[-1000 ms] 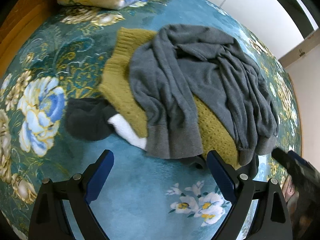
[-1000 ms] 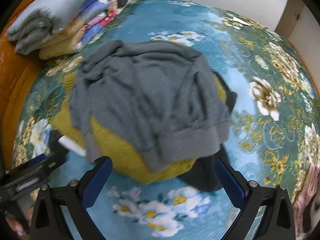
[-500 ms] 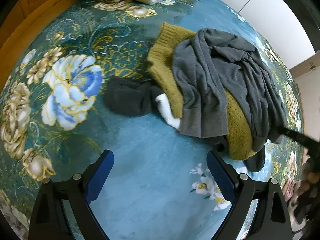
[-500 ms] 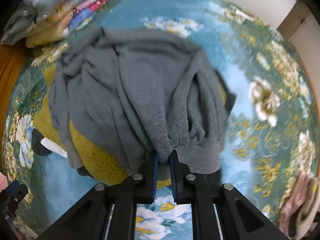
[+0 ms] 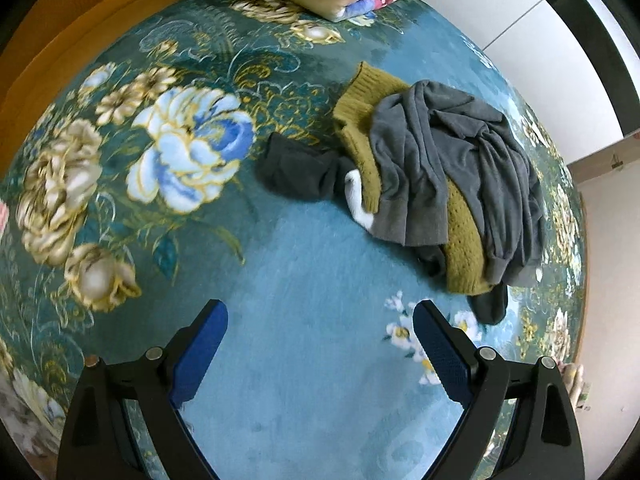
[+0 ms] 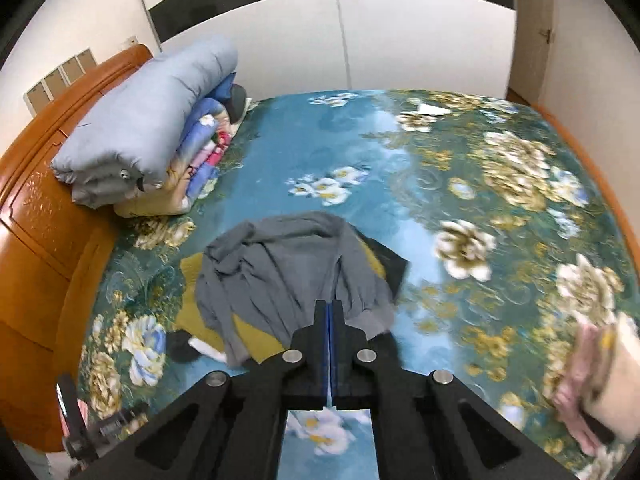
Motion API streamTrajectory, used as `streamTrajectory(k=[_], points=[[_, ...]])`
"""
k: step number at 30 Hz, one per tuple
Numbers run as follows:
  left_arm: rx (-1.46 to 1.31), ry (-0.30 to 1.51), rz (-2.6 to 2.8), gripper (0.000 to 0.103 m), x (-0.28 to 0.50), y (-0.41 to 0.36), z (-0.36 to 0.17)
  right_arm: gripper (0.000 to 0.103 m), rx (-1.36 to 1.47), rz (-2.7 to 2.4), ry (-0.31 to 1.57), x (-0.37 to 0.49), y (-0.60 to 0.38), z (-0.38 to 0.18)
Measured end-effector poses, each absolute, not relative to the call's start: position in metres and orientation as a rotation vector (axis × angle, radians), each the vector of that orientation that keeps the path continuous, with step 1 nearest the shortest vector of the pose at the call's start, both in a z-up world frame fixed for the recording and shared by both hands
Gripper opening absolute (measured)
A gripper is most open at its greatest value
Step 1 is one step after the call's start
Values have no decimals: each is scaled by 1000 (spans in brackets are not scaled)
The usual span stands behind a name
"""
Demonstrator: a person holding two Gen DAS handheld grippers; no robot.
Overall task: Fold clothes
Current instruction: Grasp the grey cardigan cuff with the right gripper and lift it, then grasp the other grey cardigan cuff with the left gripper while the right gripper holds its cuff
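Left claw (image 5: 320, 320): jaws spread wide, nothing between them — above bare bedspread (image 5: 312, 280).
Right claw (image 6: 328, 312): pads pressed together, just closed; no cloth visible between them.
Grey sweater (image 6: 288, 272): crumpled atop the mustard knit (image 5: 360, 96) — on the bed.

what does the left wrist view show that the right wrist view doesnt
Only the left wrist view: the left gripper, jaws wide apart over bare bedspread.
Only the right wrist view: the right gripper, shut on the grey sweater's hem, and the orange headboard.
Both: the grey sweater on the mustard knit and the stacked quilts.
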State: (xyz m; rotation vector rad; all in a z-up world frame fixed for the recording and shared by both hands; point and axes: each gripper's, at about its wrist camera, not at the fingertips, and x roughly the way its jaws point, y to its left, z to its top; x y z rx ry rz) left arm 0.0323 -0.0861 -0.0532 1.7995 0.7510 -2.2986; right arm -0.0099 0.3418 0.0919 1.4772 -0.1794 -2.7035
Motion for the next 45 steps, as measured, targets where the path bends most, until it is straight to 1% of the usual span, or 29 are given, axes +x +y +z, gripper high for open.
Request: streamTrajectory(k=[3,5,6,9,10,11,12,13,14,15,20,21,23,25,29,31,33,34,36,38,39,40,41,43,45], points=[[1799,771,-2303,94,45,-82,-52,0,1545,-2662,-175,12,348,82],[1799,777,-2305,94,50,-78,-50,3,1556,-2623,-226,20,348,67],[1801,784,-2307,94,52,-76,-50,4,1555,-2597,-270,21,348,59],[1808,780,-2320,94,55,-68,-49,4,1574,-2473,-481,11,345,18],[1810,773,-2324,94,55,-65,-48,8,1592,-2453,-534,8,345,3],[1812,766,-2326,94,55,-64,-48,23,1622,-2425,-612,2,346,-16],[1813,763,-2324,94,55,-63,-48,34,1642,-2397,-684,-3,349,-33],[1815,760,-2323,94,54,-62,-49,54,1653,-2378,-760,-7,352,-48],[1817,757,-2320,94,54,-61,-50,59,1661,-2349,-863,-10,357,-66],[1820,753,-2313,94,52,-62,-52,59,1668,-2319,-967,-13,362,-82],[1836,756,-2254,94,39,-65,-68,68,1646,-2197,-1460,-31,395,-158],[1838,761,-2242,94,36,-65,-71,69,1633,-2170,-1534,-36,400,-168],[1841,759,-2224,94,29,-65,-77,74,1603,-2128,-1662,-46,409,-187],[1843,742,-2218,94,22,-65,-81,76,1580,-2110,-1735,-55,416,-201],[1862,706,-2219,94,8,-61,-89,76,1452,-2022,-1879,-69,424,-214],[1869,693,-2218,94,3,-60,-93,77,1288,-2010,-1907,-68,426,-198],[1876,692,-2212,94,0,-59,-96,73,1119,-2009,-1898,-66,428,-178],[1882,694,-2208,94,0,-58,-98,69,1060,-2007,-1871,-67,428,-169],[1898,694,-2203,94,-1,-55,-100,64,1088,-2017,-1793,-78,422,-161],[1911,692,-2202,94,-1,-52,-100,45,1271,-2040,-1719,-98,415,-167],[1909,697,-2208,94,0,-52,-97,40,1319,-2045,-1727,-104,416,-169],[1905,703,-2216,94,2,-51,-95,29,1334,-2049,-1762,-106,418,-167],[1898,709,-2225,94,3,-52,-91,20,1349,-2052,-1798,-109,421,-166],[1882,721,-2238,94,5,-55,-83,13,1299,-2066,-1832,-110,426,-146],[1866,741,-2249,94,8,-59,-76,11,1248,-2113,-1748,-112,427,-108]])
